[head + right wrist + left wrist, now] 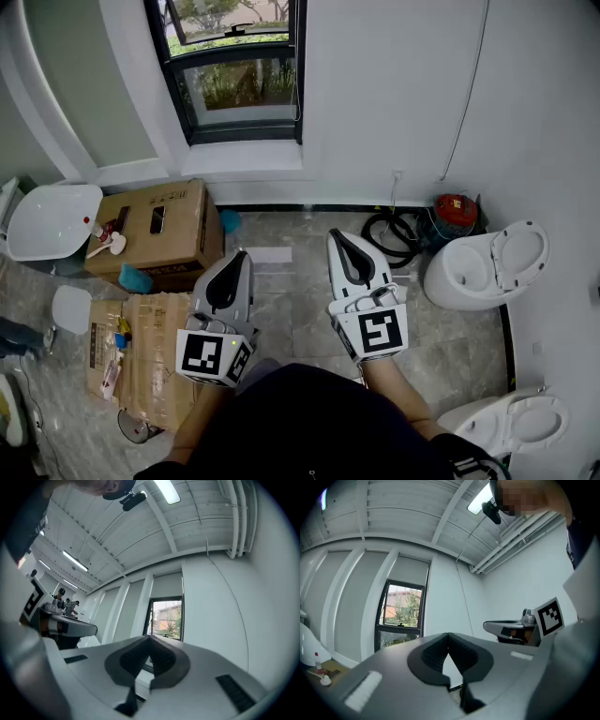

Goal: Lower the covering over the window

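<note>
The dark-framed window (239,70) is set in the white wall ahead, well beyond both grippers. Its pale blind (410,569) is rolled down only over the top part, so the glass (166,618) shows trees and a building. A thin cord (297,94) hangs by the frame's right side. My left gripper (239,255) and right gripper (336,236) are held side by side over the floor, pointing at the window. Both are shut with nothing between the jaws; the left gripper's (448,634) and the right gripper's (150,638) dark pads meet.
A cardboard box (155,234) with small items stands below the window at left, beside a white basin (52,220). Flattened cardboard (141,347) lies on the floor. At right are a red machine with a black hose (455,211) and two white toilets (483,267), (525,422).
</note>
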The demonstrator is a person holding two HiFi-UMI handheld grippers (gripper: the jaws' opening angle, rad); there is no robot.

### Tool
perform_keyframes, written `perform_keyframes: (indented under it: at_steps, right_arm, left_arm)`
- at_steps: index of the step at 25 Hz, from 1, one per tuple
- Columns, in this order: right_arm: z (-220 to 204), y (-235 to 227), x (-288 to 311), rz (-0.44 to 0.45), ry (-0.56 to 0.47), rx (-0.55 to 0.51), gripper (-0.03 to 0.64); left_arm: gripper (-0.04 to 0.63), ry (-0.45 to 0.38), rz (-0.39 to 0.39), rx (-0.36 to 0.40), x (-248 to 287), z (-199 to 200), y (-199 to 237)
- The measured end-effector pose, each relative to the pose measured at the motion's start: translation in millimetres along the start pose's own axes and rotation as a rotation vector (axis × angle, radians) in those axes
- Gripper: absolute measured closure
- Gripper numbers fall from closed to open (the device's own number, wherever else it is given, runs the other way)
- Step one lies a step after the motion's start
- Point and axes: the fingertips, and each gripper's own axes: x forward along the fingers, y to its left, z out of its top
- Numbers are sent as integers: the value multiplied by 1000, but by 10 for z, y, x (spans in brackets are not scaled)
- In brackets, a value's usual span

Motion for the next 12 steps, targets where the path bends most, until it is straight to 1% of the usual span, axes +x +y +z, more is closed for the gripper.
perform_keyframes:
  at_steps: [6, 9, 12]
  right_arm:
    - [-90, -11, 49, 18, 10, -9, 604]
    - [-168, 12, 168, 39, 15, 16, 604]
    - [-299, -23, 355, 57, 27, 44, 604]
  left_arm:
    - [586, 33, -18, -9, 126, -169, -76]
    - [586, 38, -33, -15, 254, -233, -12]
    - [586, 48, -43, -40, 440, -355, 129]
